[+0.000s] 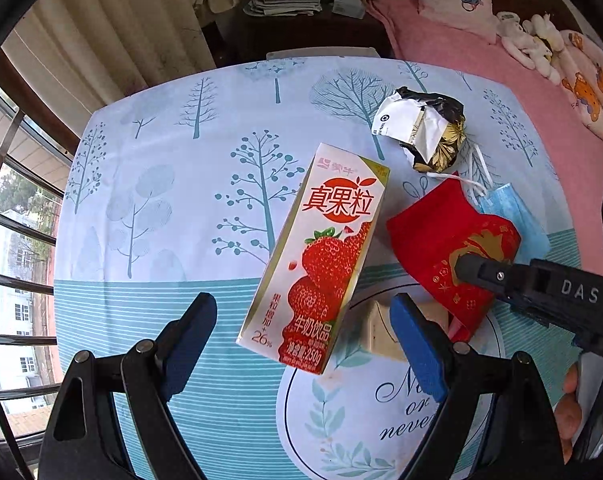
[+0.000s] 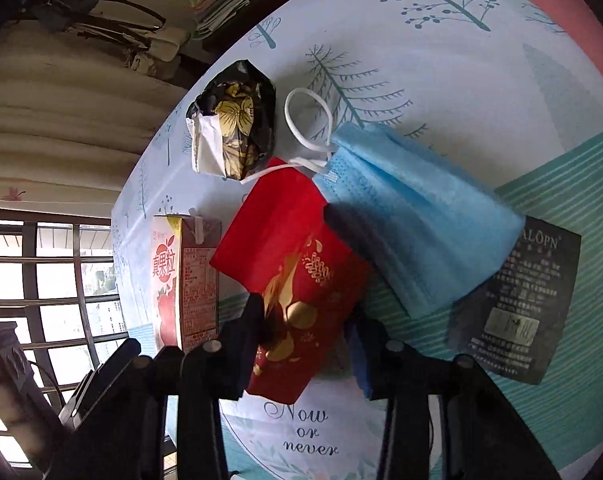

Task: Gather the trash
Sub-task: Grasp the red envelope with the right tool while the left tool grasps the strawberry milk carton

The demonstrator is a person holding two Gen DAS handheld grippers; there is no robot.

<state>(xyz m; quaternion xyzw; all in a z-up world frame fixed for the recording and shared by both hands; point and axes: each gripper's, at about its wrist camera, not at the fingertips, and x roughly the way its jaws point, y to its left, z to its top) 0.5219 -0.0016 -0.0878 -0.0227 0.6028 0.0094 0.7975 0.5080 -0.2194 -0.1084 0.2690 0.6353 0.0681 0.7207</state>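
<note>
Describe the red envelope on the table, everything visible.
The red envelope is a flat paper packet, bright red with gold printing: a swirling figure and small flowers. It lies on the tablecloth beside the upright milk carton. The blue mask overlaps its upper right edge, and the mask's white ear loop crosses its top corner. The right claw straddles its lower end, one finger on each side; whether the pads press it cannot be told.

milk carton showing "真果粒", "26%", "250g" | tablecloth reading "Now or never" | black packet showing "ALOPN" | right gripper body reading "DAS"
</note>
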